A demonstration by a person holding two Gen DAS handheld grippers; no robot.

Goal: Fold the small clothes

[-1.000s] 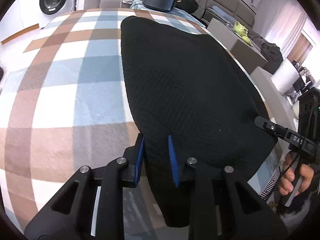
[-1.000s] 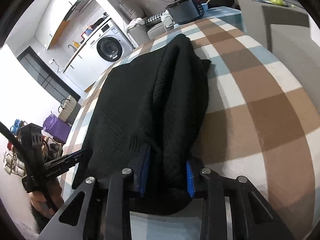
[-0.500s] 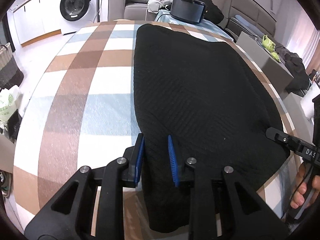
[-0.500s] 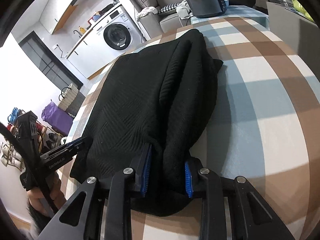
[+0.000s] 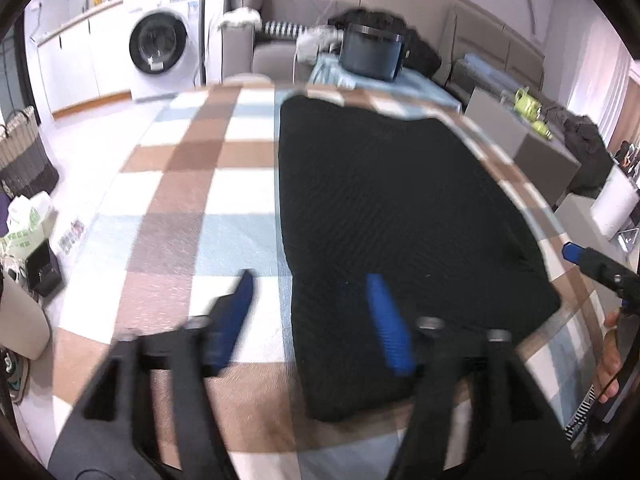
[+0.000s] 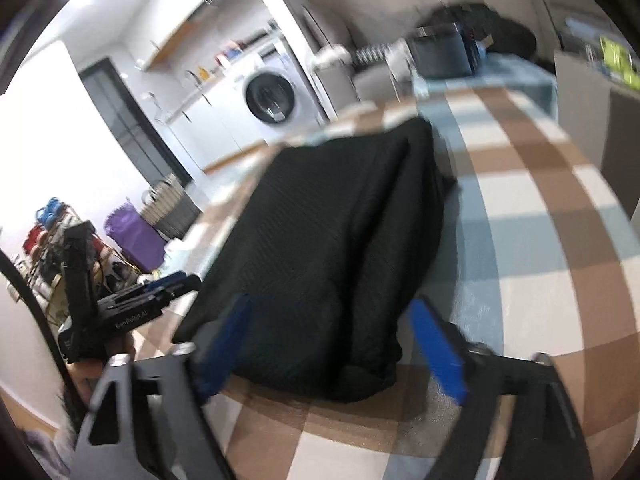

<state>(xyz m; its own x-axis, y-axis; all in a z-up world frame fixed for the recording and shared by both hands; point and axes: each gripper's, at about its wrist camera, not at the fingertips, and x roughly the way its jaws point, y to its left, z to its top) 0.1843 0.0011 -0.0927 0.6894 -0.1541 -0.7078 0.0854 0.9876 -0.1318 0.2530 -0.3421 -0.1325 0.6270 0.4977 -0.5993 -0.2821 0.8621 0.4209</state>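
Garment flat on checked cloth; left tongs, right tongs opening, clear of fabric.

Both grippers, the left gripper and the right gripper, have black skeletal frames with cut-outs, silver screws, blue ribbed pads, and white lettering on one side.

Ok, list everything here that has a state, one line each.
Left gripper: jaws opening, nothing pinched.
Right gripper: jaws opening, pads off the cloth.
Black garment: folded, lying flat on the checked cloth, released.
Washing machine: door shut.
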